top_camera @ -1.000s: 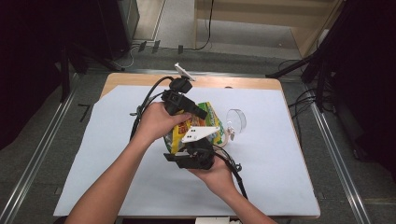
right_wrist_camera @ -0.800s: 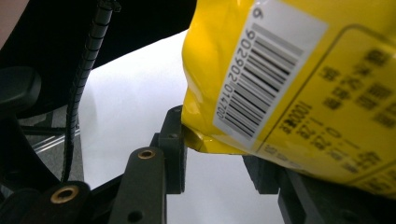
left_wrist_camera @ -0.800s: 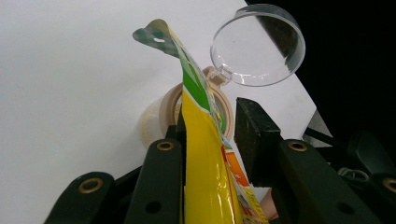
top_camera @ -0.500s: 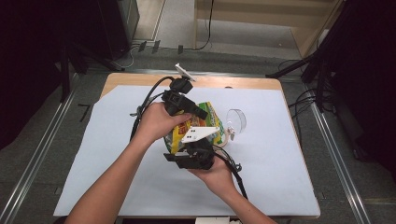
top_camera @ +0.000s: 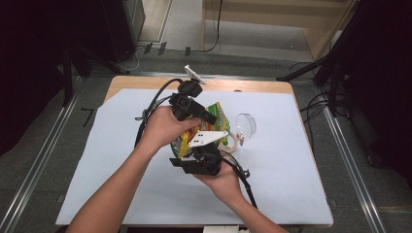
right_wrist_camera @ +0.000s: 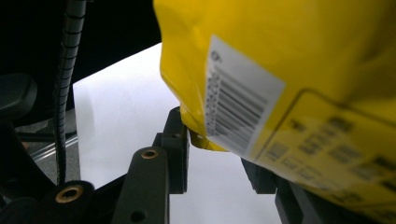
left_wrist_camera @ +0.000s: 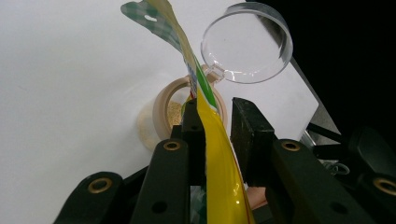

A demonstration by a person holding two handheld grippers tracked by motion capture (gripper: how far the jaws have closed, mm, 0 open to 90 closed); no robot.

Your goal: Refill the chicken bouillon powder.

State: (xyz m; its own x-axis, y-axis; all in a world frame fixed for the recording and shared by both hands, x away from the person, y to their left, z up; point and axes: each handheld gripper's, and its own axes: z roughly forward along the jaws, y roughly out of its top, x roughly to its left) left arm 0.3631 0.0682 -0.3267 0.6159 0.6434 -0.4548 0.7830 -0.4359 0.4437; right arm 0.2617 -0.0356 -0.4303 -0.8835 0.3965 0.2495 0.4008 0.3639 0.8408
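Yellow pouch point(top_camera: 217, 118) stands on edge, long axis slanting up-right, pinched by left claw point(left_wrist_camera: 215, 135) and right claw point(right_wrist_camera: 215, 154).

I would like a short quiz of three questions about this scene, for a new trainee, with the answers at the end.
1. True or false: the yellow bag lies flat on the table, away from both grippers.
2. In the left gripper view, what stands beyond the bag? A) a metal spoon B) a round beige container with a clear hinged lid C) a blue cup
3. In the right gripper view, what is printed on the white label of the bag?

Key
1. False: it is up between the left gripper and the right gripper, its edge between the left one's jaws.
2. B
3. A barcode.
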